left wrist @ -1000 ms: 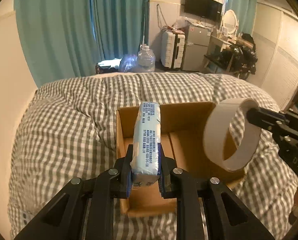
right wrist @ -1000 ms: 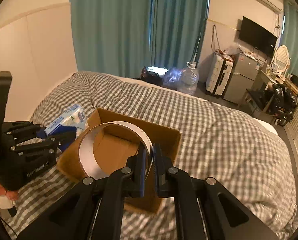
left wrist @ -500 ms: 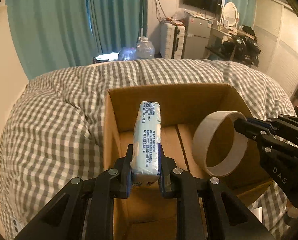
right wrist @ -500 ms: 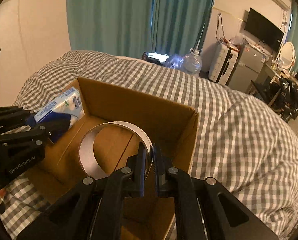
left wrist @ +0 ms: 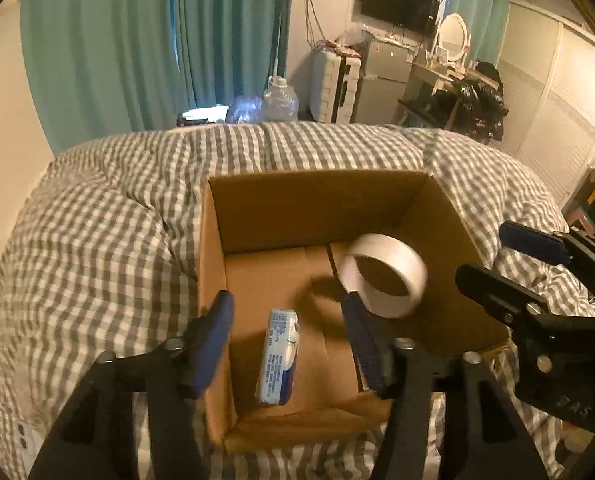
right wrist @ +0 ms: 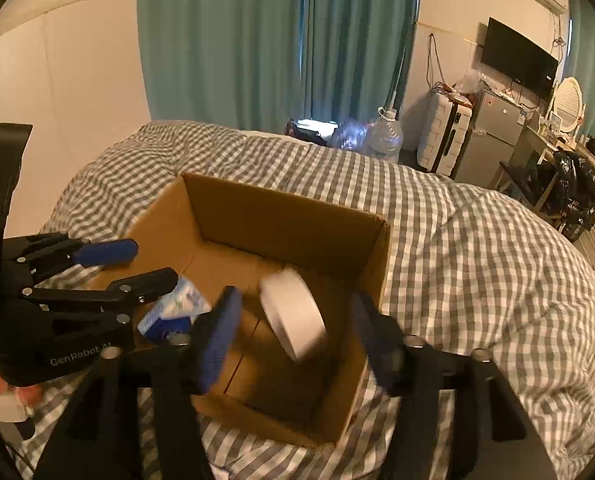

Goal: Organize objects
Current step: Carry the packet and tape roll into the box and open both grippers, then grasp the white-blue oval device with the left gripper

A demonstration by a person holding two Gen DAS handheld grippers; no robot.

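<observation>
Left wrist view: the left gripper [left wrist: 289, 320] hangs over an open cardboard box [left wrist: 313, 208] that sits on a bed covered with a grey-and-white checked duvet [left wrist: 97, 240]. Its jaws have just been opening and now stand released, with the blue-and-white packet [left wrist: 278, 356] between them but touched by neither pad; the packet is inside the box near its front left, tilted on its long edge. To the right, a white tape roll [left wrist: 385, 276] is also free inside the box, blurred, over the right half of the box floor. The right gripper [left wrist: 493, 260] enters from the right edge above the box's right wall, its jaws apart. In the right wrist view the right gripper [right wrist: 297, 320] likewise has jaws that have just been opening; the tape roll [right wrist: 293, 312] lies between the blue pads [right wrist: 221, 328] without either pressing on it, tipped on its side and smeared by motion. The left gripper [right wrist: 145, 264] shows at the left over the box's near-left corner, with the packet [right wrist: 177, 308] just below it. Behind the bed hang teal curtains [right wrist: 277, 40], and a water jug [right wrist: 385, 136] stands on the floor.
</observation>
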